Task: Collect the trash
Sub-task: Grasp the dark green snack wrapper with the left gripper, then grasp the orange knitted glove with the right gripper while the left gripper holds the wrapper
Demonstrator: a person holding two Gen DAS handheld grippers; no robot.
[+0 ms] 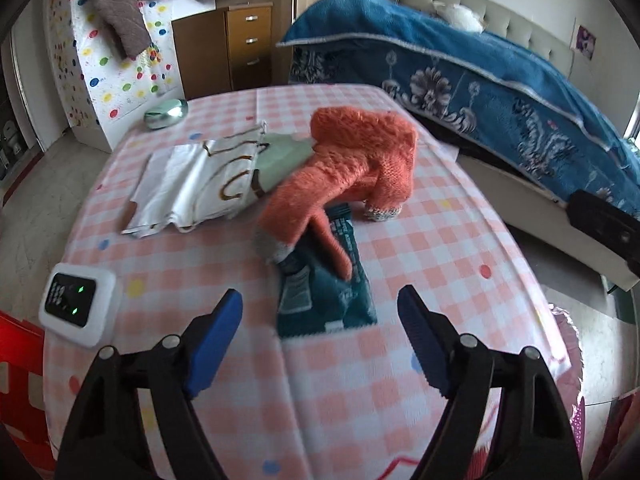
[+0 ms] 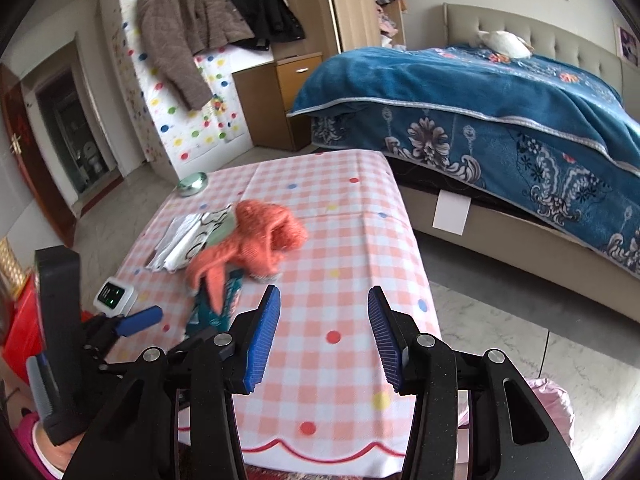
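step: approach, nothing gripped | left gripper (image 1: 320, 336) jaws apart, lower centre, facing teal snack wrapper (image 1: 328, 292) half under orange gloves (image 1: 344, 168) | right gripper (image 2: 324, 336) jaws apart, empty | next: likely clear glove, pinch wrapper edge

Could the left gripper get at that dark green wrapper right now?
Probably yes: the left gripper is open just before the green wrapper, whose near end lies bare; the orange glove covers only its far end.

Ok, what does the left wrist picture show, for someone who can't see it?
The open left tool hovers over a dark green wrapper on a pink checked table. Orange gloves partly cover the wrapper.
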